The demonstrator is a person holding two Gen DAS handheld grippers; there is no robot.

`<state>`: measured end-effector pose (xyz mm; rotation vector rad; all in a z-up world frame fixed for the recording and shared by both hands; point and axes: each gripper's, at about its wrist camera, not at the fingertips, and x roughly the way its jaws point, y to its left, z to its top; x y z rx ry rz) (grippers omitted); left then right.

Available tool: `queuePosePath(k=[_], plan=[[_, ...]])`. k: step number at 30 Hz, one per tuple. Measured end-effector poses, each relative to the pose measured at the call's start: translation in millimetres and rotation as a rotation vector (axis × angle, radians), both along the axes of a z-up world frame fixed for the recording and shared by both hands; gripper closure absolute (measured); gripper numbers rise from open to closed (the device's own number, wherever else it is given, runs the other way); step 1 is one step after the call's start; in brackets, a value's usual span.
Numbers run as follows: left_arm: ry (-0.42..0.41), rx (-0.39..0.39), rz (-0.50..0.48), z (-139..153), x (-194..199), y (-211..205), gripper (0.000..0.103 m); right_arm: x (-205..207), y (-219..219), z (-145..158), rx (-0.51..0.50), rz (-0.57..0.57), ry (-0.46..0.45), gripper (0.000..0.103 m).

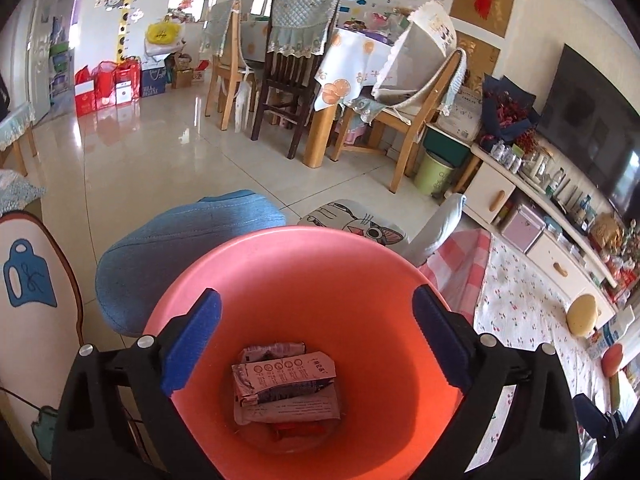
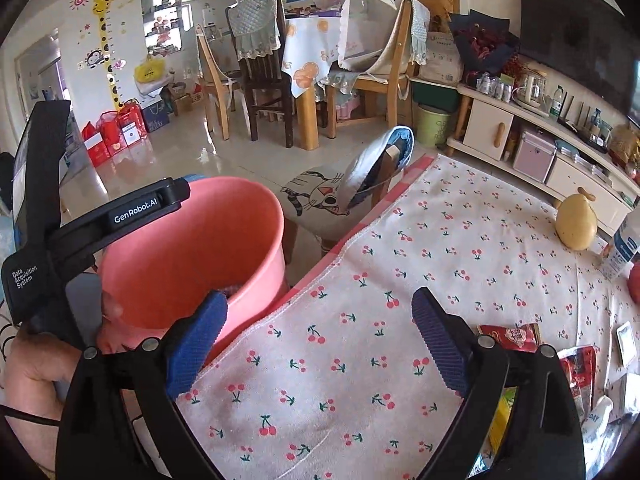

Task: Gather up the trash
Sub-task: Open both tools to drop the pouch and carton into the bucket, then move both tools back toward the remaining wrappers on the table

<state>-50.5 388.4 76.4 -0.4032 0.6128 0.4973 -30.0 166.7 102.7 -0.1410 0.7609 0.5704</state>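
A pink bucket (image 1: 320,320) is sitting just off the left edge of the counter (image 2: 400,300), which is covered in a cherry-print cloth. The left gripper (image 1: 316,340) is hanging above the bucket's mouth with its fingers spread apart and nothing between them. Crumpled wrappers (image 1: 284,380) are lying at the bottom of the bucket.

The right gripper (image 2: 320,340) is hovering over a bare stretch of cloth, also spread apart and holding nothing. More trash is lying on the near right of the counter: a red wrapper (image 2: 510,336) and other packets (image 2: 576,368) partly hidden behind the gripper's right finger.

Judging from this, the main risk is the right gripper closing on loose cloth along with a thin, flat wrapper, dragging the cloth and shifting a yellow gourd-shaped object (image 2: 576,220) and a carton (image 2: 624,248) standing at the far right. A crinkly wrapper pinched by one corner may also be slipping free before reaching the bucket, falling to the floor in the gap beside the counter.
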Motion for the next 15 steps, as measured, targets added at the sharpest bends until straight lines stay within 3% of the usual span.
queuePosePath(k=[9, 15], plan=[[0.032, 0.069, -0.061, 1.0, 7.5, -24.9, 0.006, -10.3, -21.8, -6.4, -0.013, -0.034, 0.007, 0.010], [0.035, 0.124, -0.110, 5.0, 9.2, -45.0, 0.006, -23.6, -35.4, -5.2, -0.050, -0.050, -0.036, 0.010]])
